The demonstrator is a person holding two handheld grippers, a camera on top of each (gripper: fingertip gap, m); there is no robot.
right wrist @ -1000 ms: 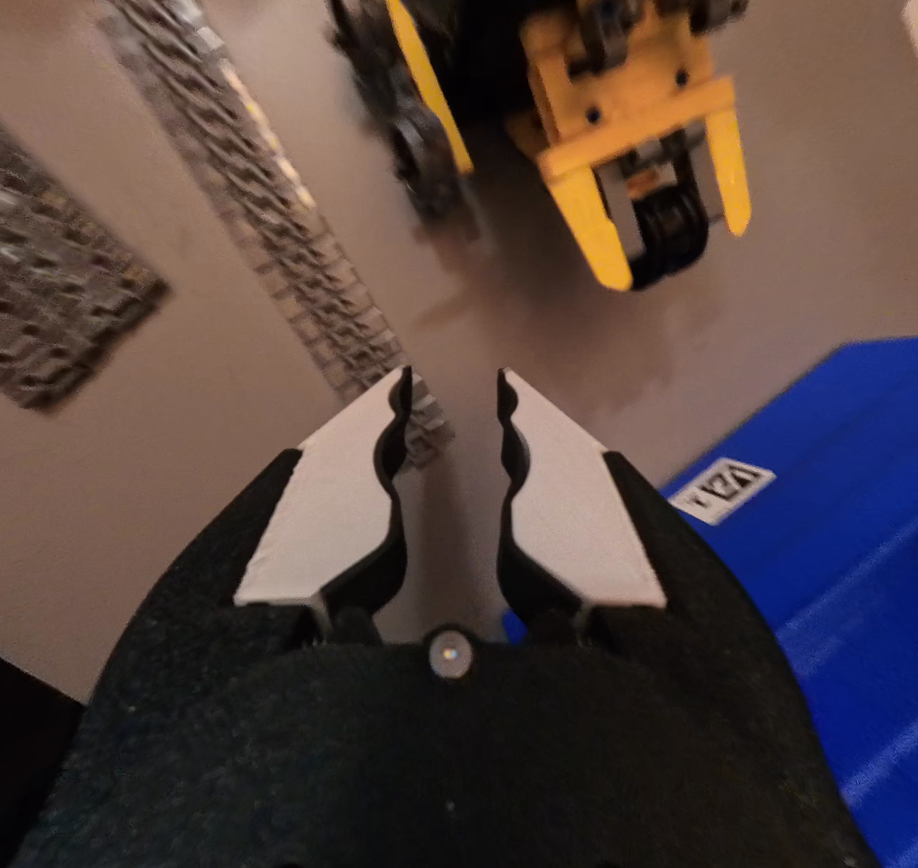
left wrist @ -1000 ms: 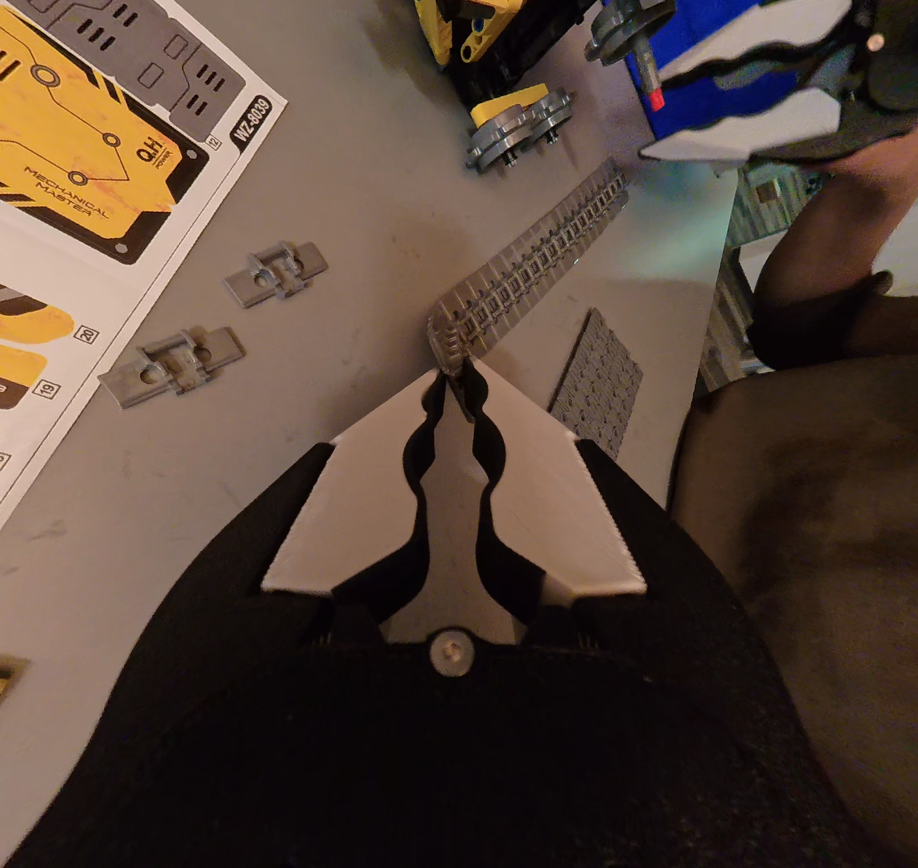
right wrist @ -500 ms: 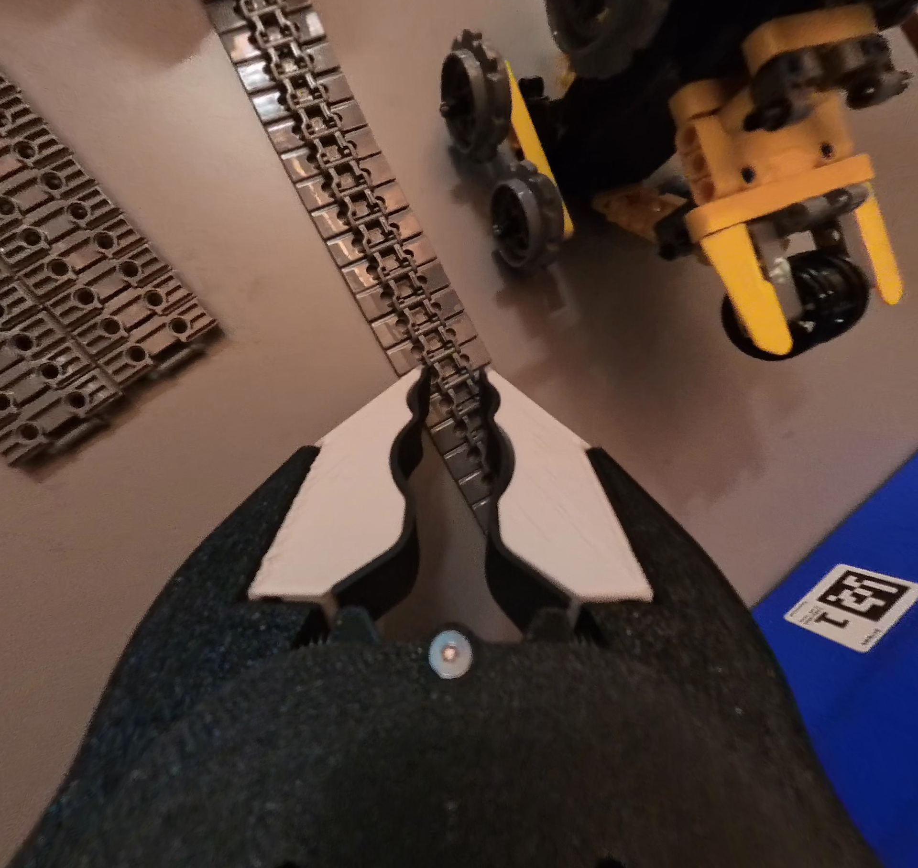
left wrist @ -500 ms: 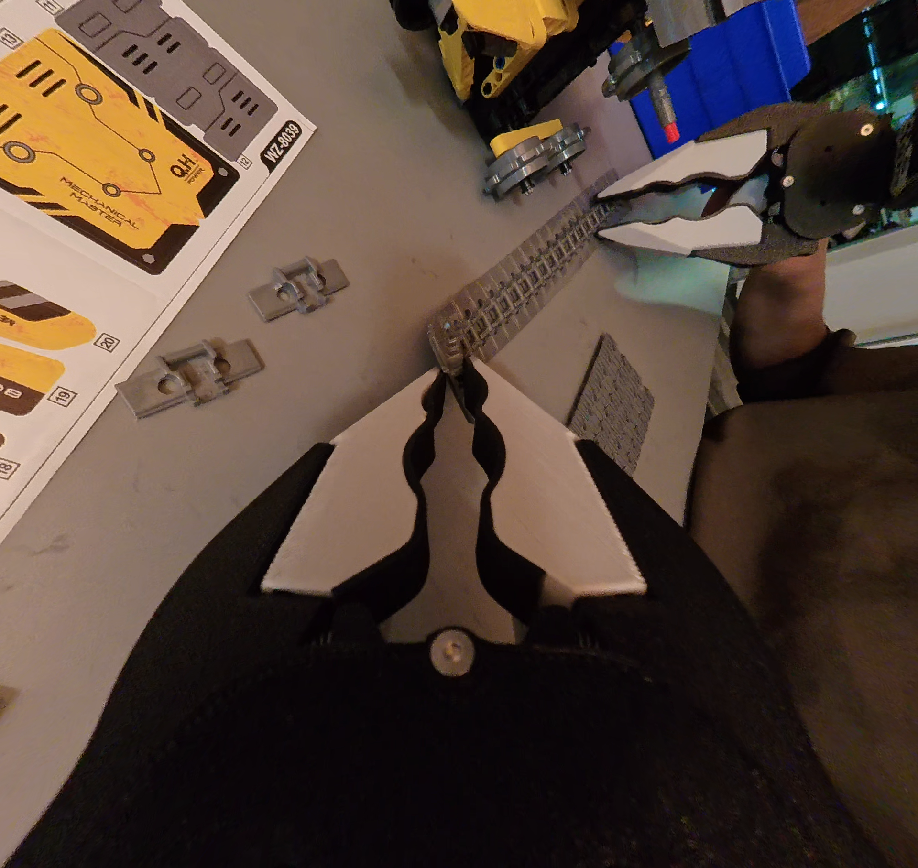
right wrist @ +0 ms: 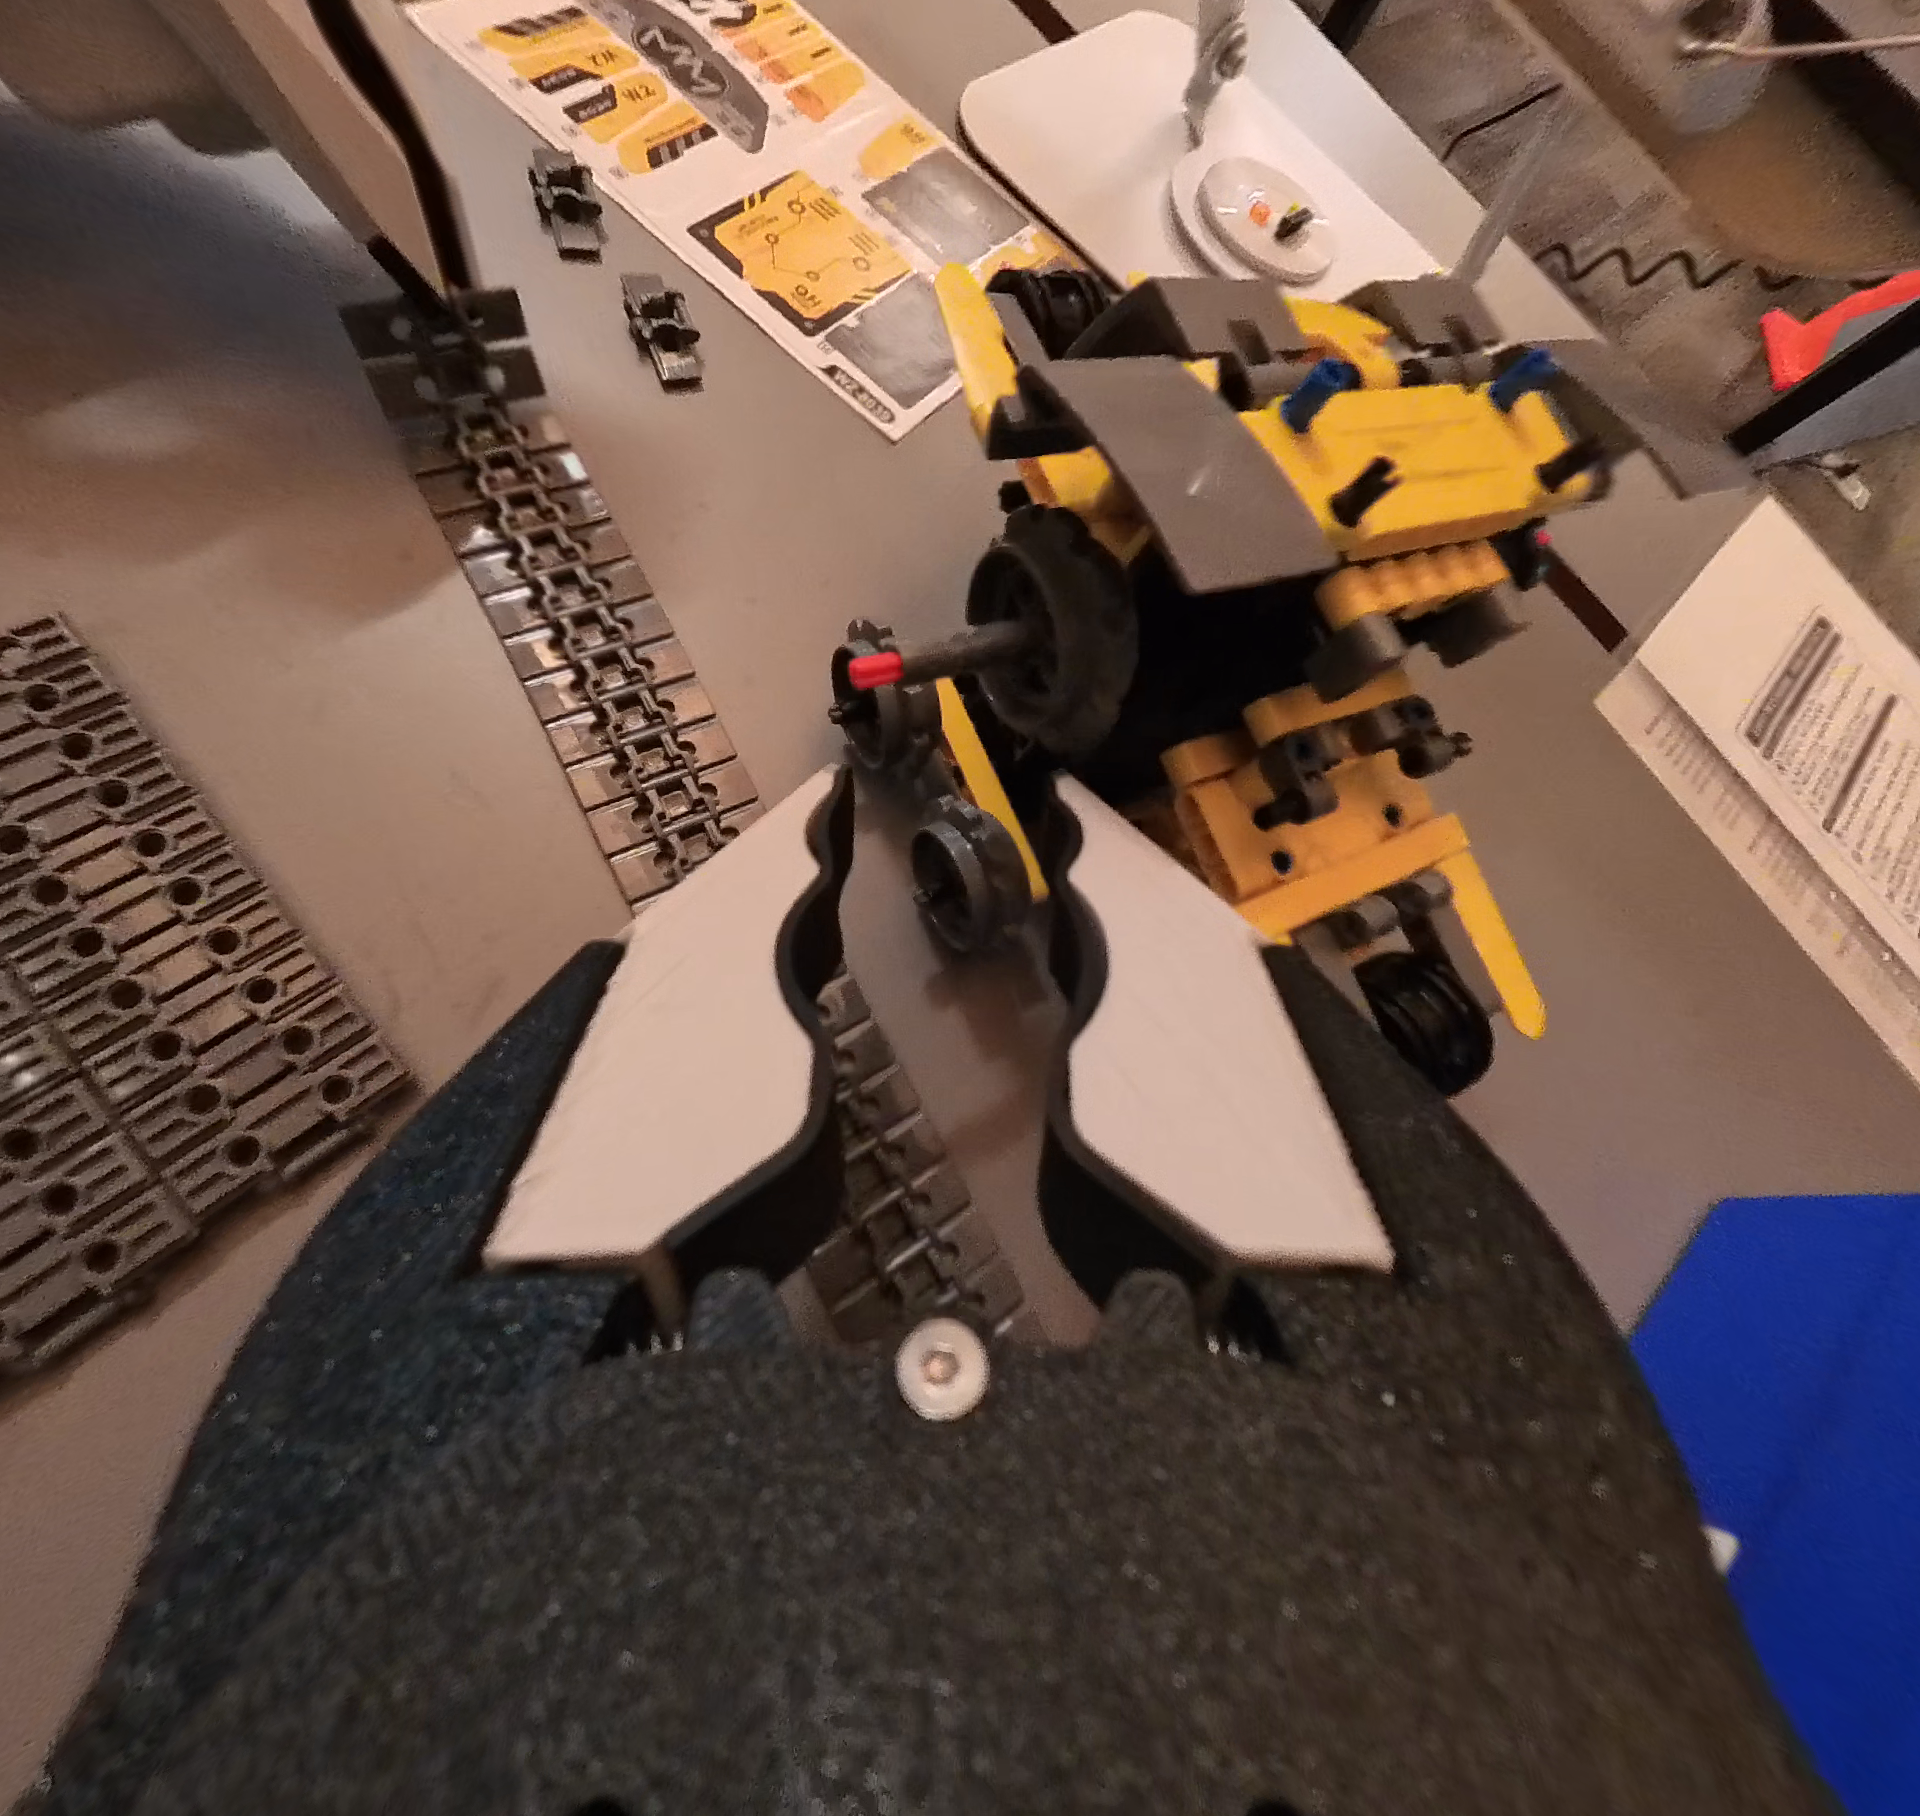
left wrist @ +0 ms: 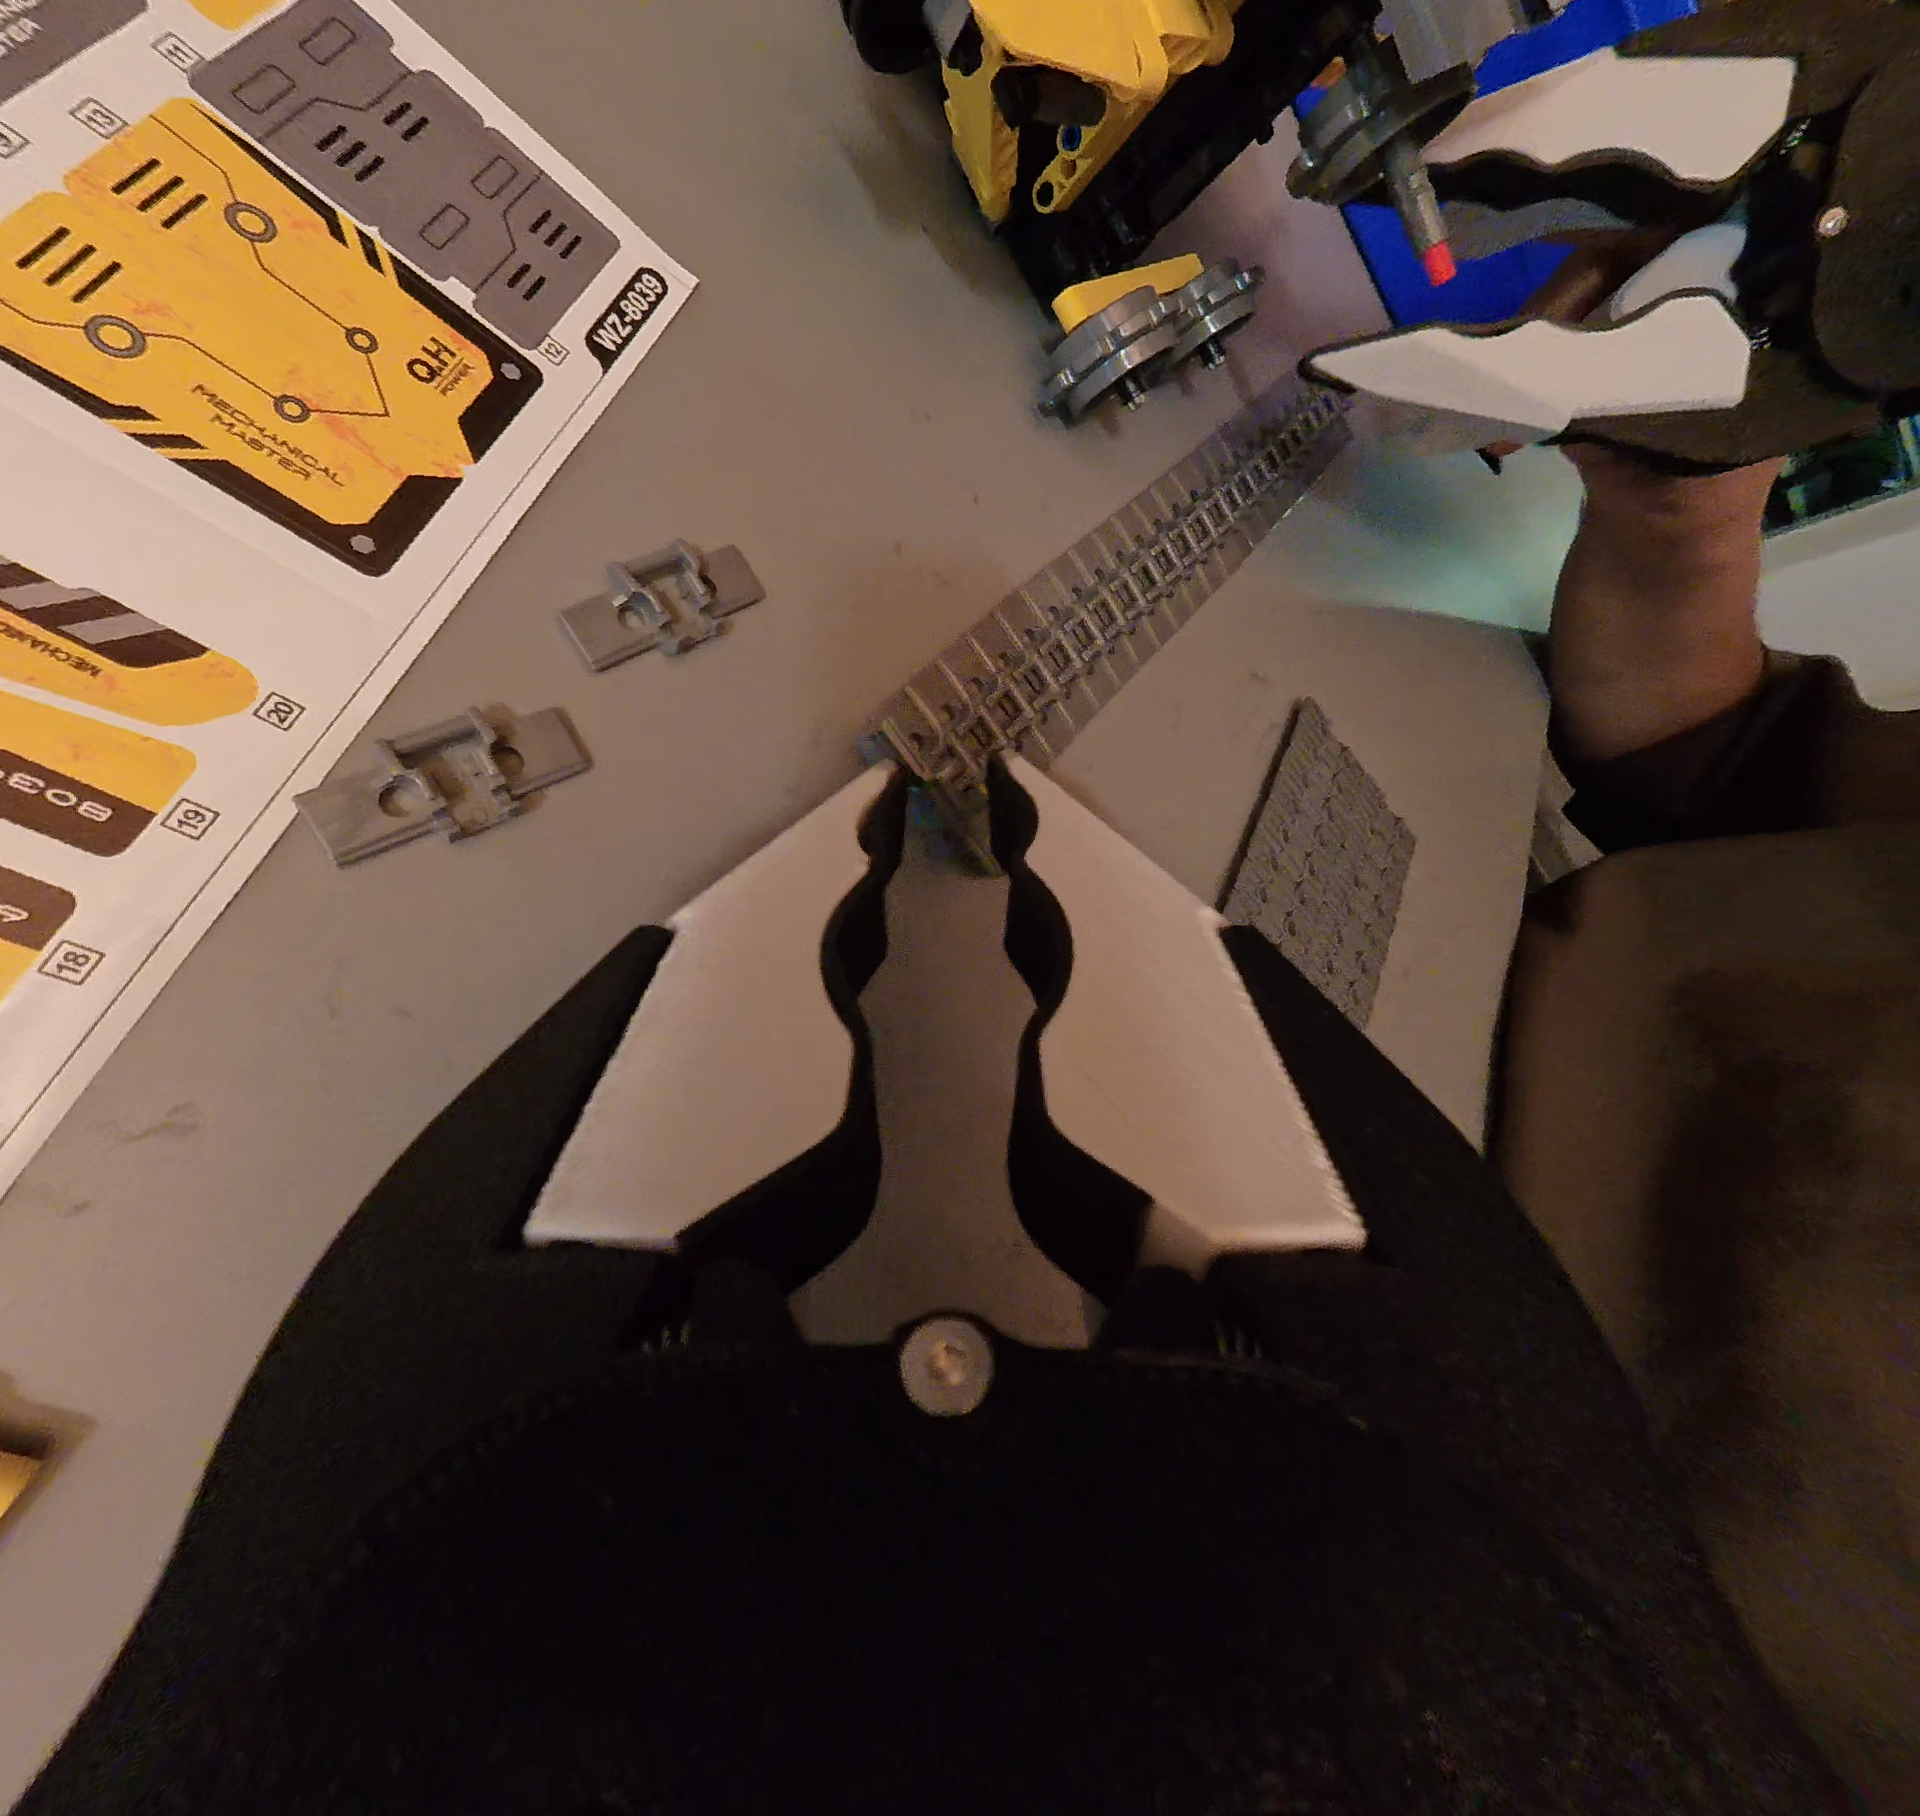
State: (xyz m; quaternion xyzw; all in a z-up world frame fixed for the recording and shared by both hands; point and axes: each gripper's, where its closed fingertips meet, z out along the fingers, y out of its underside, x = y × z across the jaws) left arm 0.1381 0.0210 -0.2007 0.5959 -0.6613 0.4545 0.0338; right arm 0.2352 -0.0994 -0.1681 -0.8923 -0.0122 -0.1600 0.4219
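Two hand-held grippers meet one long grey linked plastic track strip on the grey table. The left hand-held gripper pinches the strip's near end between its closed white fingertips. The right hand-held gripper hangs over the strip's far end with its jaws spread apart and nothing between them; that end passes under its left finger.

The strip lies flat, a straight row of flat plates with a raised chain of links down its middle. A yellow, grey and black brick-built vehicle stands just ahead and right of the right hand-held gripper, its red-tipped axle pointing back toward the fingers. A grey studded plate mat lies to that gripper's left. Two loose grey track links and a yellow-and-grey sticker sheet lie to the left of the left hand-held gripper.

Half a second ago the right hand-held gripper was clamped on the strip; now it has let go and lifted, while the left one keeps its grip.
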